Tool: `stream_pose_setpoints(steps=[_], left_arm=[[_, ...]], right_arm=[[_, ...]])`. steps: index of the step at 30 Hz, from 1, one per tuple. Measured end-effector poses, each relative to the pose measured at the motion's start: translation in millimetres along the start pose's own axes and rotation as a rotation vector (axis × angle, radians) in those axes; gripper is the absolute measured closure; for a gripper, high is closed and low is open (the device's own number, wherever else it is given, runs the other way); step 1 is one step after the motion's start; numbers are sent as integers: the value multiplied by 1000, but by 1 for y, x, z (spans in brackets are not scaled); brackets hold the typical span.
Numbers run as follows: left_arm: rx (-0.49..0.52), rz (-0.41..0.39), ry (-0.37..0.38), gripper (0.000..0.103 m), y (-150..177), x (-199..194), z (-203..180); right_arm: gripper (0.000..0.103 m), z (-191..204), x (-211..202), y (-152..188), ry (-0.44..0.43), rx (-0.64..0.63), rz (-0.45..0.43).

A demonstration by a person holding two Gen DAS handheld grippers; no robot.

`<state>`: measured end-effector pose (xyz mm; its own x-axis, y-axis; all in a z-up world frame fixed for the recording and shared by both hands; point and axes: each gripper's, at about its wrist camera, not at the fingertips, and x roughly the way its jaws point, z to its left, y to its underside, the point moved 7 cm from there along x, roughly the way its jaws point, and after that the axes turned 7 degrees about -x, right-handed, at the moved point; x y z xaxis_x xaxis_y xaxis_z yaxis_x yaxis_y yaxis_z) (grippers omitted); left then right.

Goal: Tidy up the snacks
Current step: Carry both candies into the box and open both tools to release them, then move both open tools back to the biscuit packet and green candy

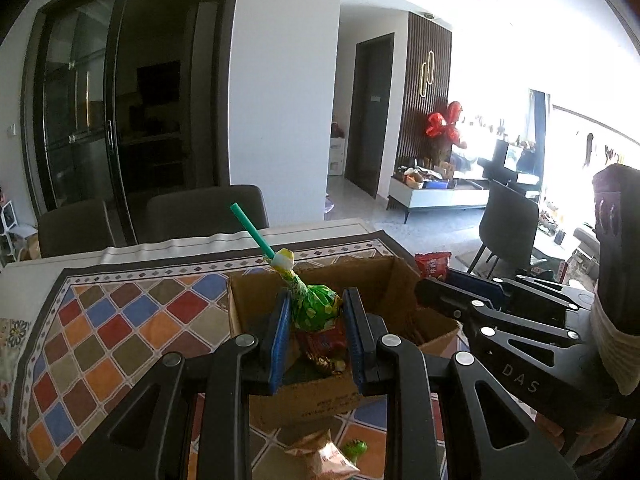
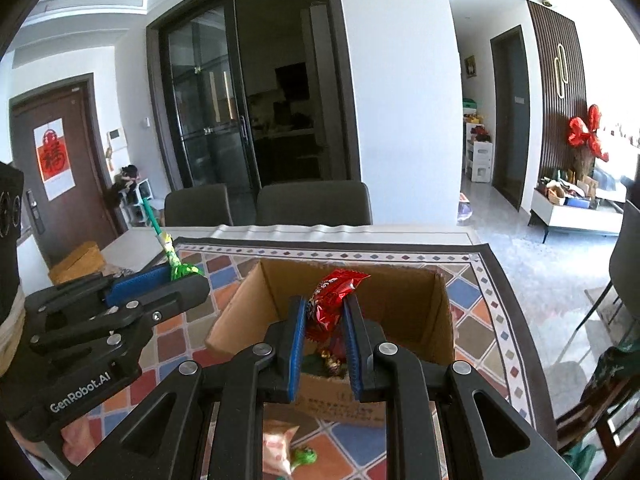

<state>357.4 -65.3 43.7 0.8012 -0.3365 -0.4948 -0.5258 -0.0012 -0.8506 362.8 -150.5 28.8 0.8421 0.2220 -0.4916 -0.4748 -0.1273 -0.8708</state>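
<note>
Counter (image 2: 496, 292) under a patchwork-pattern cloth; at its middle an open cardboard box (image 2: 400, 304), flaps up, a few wrapped snacks already lying on its floor. Step in hand, as judged: the carry-and-drop stage of packing loose snacks into the box, both pieces held up over or just short of the opening, neither yet released. Next move calls for bringing each piece well inside the box walls, lowering it, then parting the pads; the lollipop's long stick could catch the near wall if it goes in crosswise, so it wants tipping in head first or lying along the box. Left hand-held gripper (image 1: 316, 320): blue pads drawn close together and clamped on the green-wrapped head of a lollipop (image 1: 314, 306), its teal stick slanting up and away to the left; seen from the right wrist view it hangs just left of the box, not over it. Right hand-held gripper (image 2: 325, 326): pads likewise nearly together, pinching the lower part of a red snack packet (image 2: 334, 298), which stands upright above the box opening. On the cloth in front of the box, under the grippers: a pale orange-printed packet (image 2: 278, 450) and a small green-wrapped sweet (image 2: 306, 456) beside it, not yet collected.
</note>
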Motion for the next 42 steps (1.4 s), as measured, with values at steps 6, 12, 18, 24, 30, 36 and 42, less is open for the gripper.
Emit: stream_pose_setpoints(steps=[6, 12, 18, 24, 30, 36, 42], left_arm=[[-3, 45, -4, 77, -4, 26, 1], [-12, 94, -19, 76, -5, 53, 4], [3, 110, -62, 59, -4, 60, 6], [12, 95, -85, 58, 1, 51, 8], [7, 89, -65, 58, 11, 33, 8], [12, 94, -53, 57, 26, 17, 4], [9, 111, -38, 57, 43, 8, 3]], right_arm=[[83, -9, 15, -2, 19, -7, 23], [83, -23, 32, -2, 38, 2, 55], [67, -29, 43, 1, 69, 18, 87], [66, -30, 36, 4, 72, 18, 79], [66, -23, 20, 10, 59, 17, 55], [66, -15, 8, 20, 37, 18, 43], [66, -8, 1, 36, 14, 27, 49]])
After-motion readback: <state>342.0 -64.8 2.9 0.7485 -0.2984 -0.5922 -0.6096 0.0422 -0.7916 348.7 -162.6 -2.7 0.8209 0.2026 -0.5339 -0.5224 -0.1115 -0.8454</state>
